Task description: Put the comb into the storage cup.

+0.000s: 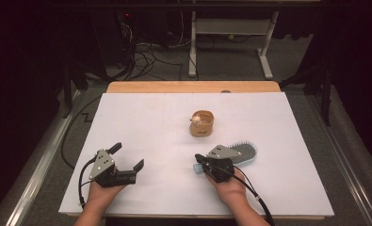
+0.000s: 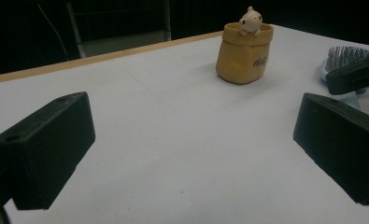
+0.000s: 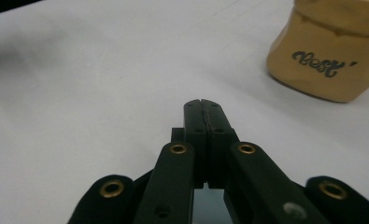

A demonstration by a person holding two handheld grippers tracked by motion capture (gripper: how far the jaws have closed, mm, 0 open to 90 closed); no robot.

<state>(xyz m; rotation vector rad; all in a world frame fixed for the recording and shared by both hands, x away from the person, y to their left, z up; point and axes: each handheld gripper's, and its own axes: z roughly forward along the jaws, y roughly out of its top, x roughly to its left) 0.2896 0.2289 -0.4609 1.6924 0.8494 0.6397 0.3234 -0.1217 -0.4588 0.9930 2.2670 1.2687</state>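
Note:
A tan fabric pouch (image 1: pixel 202 124) (image 2: pixel 243 56) (image 3: pixel 329 60) with dark lettering stands upright in the middle of the white table, a small cream toy figure (image 2: pixel 251 21) peeking over its rim. A light-blue hairbrush (image 1: pixel 245 151) (image 2: pixel 348 53) lies bristles up to the right of it. My right gripper (image 1: pixel 198 158) (image 3: pixel 204 105) hovers over the brush's handle end, jaws shut against each other with nothing between the tips. My left gripper (image 1: pixel 128 156) (image 2: pixel 191 140) rests at the front left, jaws wide open and empty, facing the pouch.
A white sheet (image 1: pixel 174 108) covers the table, with a wooden strip (image 1: pixel 193 87) along the far edge. Beyond it are a desk frame (image 1: pixel 230 42) and cables (image 1: pixel 146 56) on the floor. Broad bare sheet lies between the two grippers and left of the pouch.

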